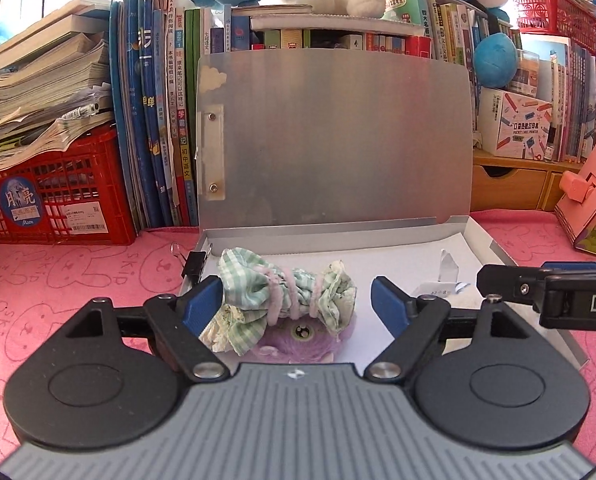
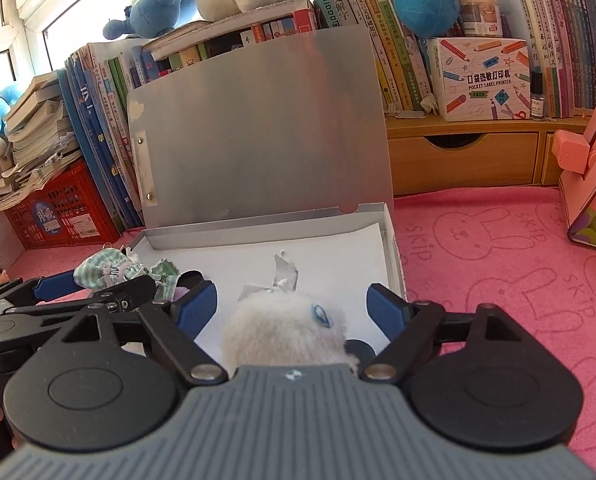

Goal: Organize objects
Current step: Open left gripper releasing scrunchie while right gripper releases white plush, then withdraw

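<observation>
An open grey file box (image 1: 329, 236) lies on the pink mat with its lid (image 1: 337, 136) standing up. My left gripper (image 1: 298, 300) is open around a purple plush toy (image 1: 298, 340) that wears a green checked bow (image 1: 290, 292); the toy rests in the box's front left. My right gripper (image 2: 292, 306) is open around a white fluffy plush toy (image 2: 286, 332) with a blue eye, over the box's white floor (image 2: 325, 248). The bow also shows in the right wrist view (image 2: 114, 270). The right gripper's arm shows in the left wrist view (image 1: 537, 284).
A black binder clip (image 1: 192, 264) sits at the box's left edge. A crumpled clear wrapper (image 2: 284, 274) lies inside the box. Books, a red crate (image 1: 54, 196), wooden drawers (image 2: 465, 156) and a pink box (image 2: 593, 168) ring the pink mat (image 2: 497, 264).
</observation>
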